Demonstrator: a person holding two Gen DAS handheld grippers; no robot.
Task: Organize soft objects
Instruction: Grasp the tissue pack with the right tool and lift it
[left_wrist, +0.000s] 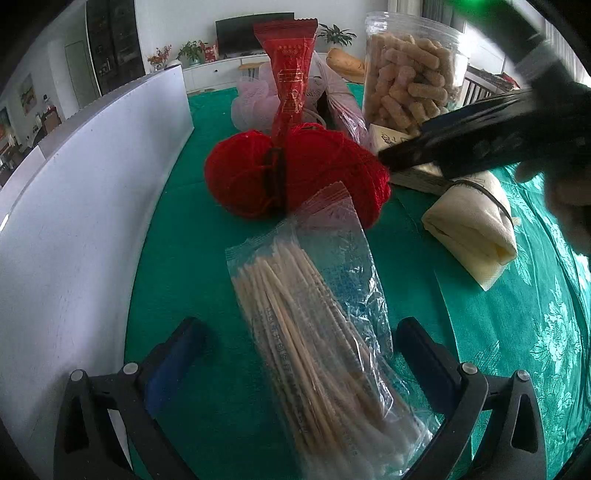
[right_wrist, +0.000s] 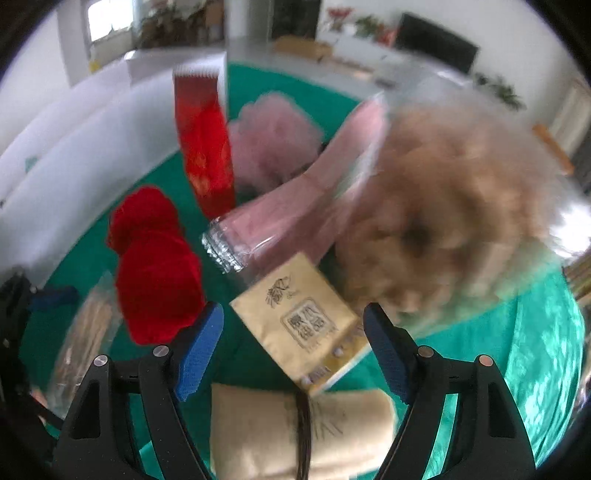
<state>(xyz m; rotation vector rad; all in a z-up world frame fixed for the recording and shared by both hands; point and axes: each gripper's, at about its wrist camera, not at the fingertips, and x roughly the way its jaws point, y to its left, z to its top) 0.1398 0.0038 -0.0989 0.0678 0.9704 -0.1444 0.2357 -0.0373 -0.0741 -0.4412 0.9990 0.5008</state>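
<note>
My left gripper (left_wrist: 299, 326) stands open over the green cloth. A clear bag of wooden sticks (left_wrist: 314, 350) lies between its blue pads without touching them. Beyond it sits a red yarn ball (left_wrist: 295, 173), with a cream folded cloth (left_wrist: 472, 229), tied by a dark band, to the right. My right gripper (right_wrist: 294, 312) is open and empty above a beige printed box (right_wrist: 299, 314) and the cream cloth (right_wrist: 295, 432). The red yarn (right_wrist: 155, 273) is to its left. From the left wrist view the right gripper (left_wrist: 406, 155) reaches in from the right, near the yarn.
A white panel (left_wrist: 92, 184) walls the left side. At the back are a red packet (left_wrist: 288, 74), a pink mesh puff (left_wrist: 255, 99), a pink plastic-wrapped pack (right_wrist: 295, 214) and a clear jar of snack sticks (left_wrist: 410, 74). The right wrist view is motion-blurred.
</note>
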